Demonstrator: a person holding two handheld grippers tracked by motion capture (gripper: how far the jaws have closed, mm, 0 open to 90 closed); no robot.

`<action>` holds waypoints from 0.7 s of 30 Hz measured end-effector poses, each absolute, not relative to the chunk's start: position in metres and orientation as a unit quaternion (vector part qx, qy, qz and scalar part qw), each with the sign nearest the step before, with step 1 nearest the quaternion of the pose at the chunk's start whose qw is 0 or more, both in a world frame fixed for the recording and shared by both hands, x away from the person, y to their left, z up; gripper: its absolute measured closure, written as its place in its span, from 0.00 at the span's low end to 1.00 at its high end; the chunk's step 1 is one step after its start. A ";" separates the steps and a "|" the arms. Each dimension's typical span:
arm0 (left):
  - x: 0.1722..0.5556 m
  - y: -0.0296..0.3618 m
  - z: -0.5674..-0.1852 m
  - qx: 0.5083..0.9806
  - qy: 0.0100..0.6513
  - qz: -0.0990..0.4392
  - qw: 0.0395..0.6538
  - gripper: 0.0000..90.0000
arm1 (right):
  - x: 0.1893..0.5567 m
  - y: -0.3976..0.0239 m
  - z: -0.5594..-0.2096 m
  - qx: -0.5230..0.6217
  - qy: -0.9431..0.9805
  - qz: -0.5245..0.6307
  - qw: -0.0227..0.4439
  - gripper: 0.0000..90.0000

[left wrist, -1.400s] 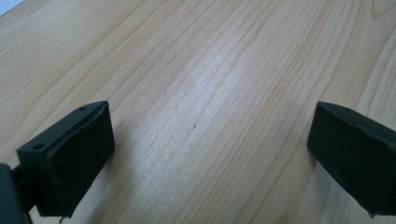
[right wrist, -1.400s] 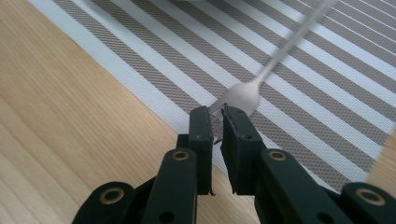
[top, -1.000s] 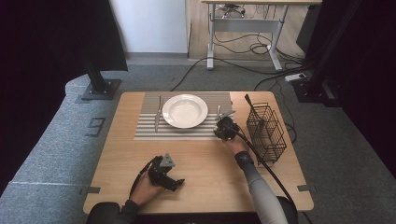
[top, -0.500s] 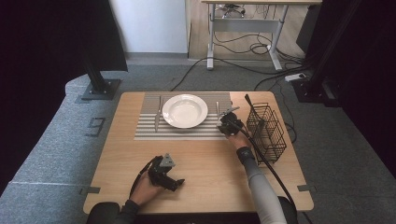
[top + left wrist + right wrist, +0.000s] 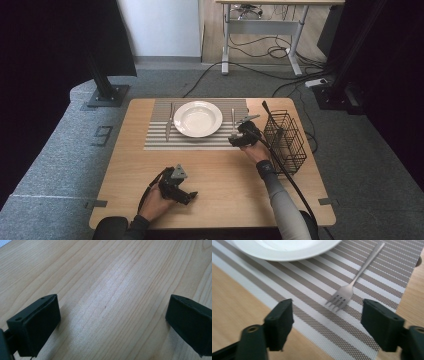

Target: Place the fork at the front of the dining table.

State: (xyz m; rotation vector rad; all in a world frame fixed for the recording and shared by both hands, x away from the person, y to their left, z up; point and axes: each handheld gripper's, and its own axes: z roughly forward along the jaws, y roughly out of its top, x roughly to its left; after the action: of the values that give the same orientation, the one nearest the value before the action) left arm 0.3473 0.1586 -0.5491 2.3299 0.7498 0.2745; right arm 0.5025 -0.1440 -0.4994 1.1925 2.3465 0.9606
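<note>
As fingers gape, fork (image 5: 344, 296) just ahead

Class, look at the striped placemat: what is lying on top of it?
On the striped placemat lie a white plate, a knife to its left and a fork to its right. The mat's stripes under the plate are covered.

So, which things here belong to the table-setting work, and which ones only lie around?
Belong to the work:
- fork, lying on the striped placemat, right gripper open just behind it
- white plate
- knife left of the plate
- wire basket

Only lying around:
- left gripper, open over the bare table
- desk frame and floor cables behind the table
</note>
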 end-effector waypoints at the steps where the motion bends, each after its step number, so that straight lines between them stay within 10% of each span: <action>1: 0.347 0.159 -0.549 0.892 0.288 0.105 0.333 0.00 | 0.498 -0.145 -0.496 0.418 0.824 0.344 0.168 0.20; 21: 0.334 0.170 -0.549 0.891 0.289 0.106 0.333 0.00 | 0.386 -0.174 -0.495 0.382 0.818 0.394 0.173 0.02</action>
State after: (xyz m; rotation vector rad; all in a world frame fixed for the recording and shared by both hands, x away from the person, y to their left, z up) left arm 0.3340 0.1703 -0.5490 2.3280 0.7547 0.2757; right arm 0.3862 -0.1740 -0.4949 1.0836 2.3191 1.1187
